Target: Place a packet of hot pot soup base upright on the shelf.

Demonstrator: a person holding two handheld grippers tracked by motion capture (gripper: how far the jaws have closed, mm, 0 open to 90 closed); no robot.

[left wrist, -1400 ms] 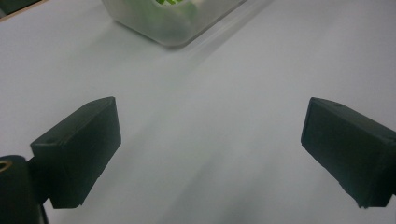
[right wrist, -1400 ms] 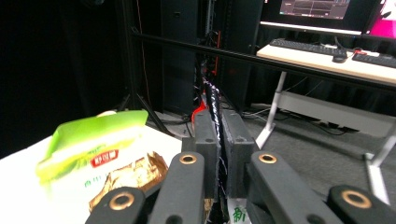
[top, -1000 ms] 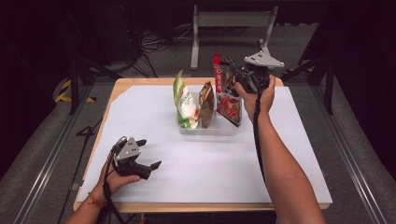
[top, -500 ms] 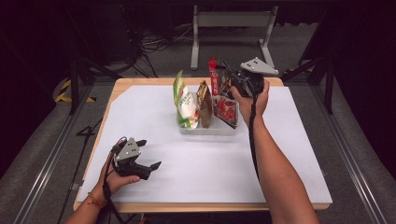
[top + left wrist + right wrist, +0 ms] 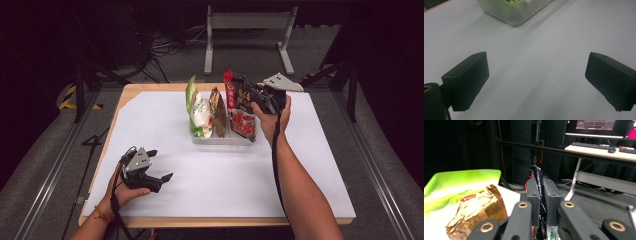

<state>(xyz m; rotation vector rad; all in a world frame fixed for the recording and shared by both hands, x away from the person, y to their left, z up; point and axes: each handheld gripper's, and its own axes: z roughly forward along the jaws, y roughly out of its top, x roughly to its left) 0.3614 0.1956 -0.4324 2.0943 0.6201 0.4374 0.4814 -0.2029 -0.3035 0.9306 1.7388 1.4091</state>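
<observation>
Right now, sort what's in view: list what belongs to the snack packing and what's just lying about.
Job:
- red snack packet, pinched in the right gripper
- clear tray
- green bag
- gold packet

Lying about:
- left gripper, open, idle
- metal stand

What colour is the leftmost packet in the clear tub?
Green and white packet, clearest in the high view.

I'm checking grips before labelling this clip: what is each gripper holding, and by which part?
The right gripper pinches the red snack packet by its top edge, over the clear tray. The left gripper is open on the table, holding nothing.
</observation>
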